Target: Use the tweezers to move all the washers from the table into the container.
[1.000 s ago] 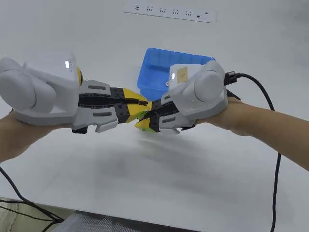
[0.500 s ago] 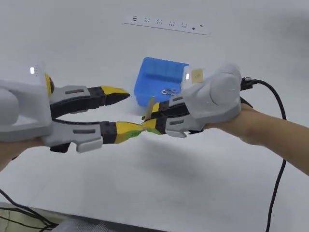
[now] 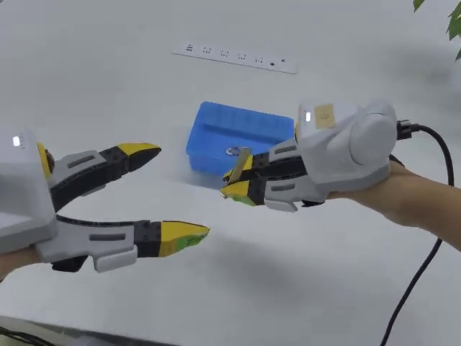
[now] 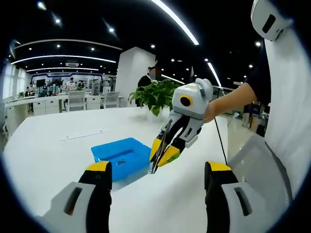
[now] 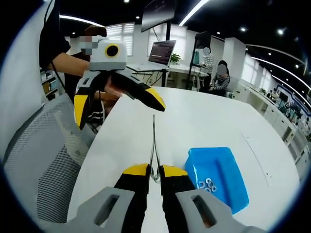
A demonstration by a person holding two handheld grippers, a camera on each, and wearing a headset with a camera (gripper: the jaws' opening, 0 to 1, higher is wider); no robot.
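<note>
Blue plastic marks the container (image 3: 238,133), which sits on the white bench (image 3: 288,288) toward its far side, with a power strip (image 3: 234,58) well beyond it. On the container's floor lies a small cluster of washers (image 5: 209,184). We can make out several, but they are too small to count with confidence.

Our right claw (image 3: 234,184) is pressed together on the tweezers (image 5: 153,141), pinching them low on the handle so the thin prongs stick out ahead of the jaws. In the head view it hangs above the bench, just beside the container's near edge. The prong tips look bare, though they are too fine for us to be sure. Our left claw (image 3: 176,191) is spread wide and carries nothing. It floats near our body, apart from both the container and the other claw.

Every washer we can pick out lies inside the container, so we judge the moving to be mostly or wholly done. Some of the bench is hidden behind the claws and our hands, so a stray piece could be sitting there. What is left, as we read it, is to check those patches and fetch with the tweezers anything that turns up.
</note>
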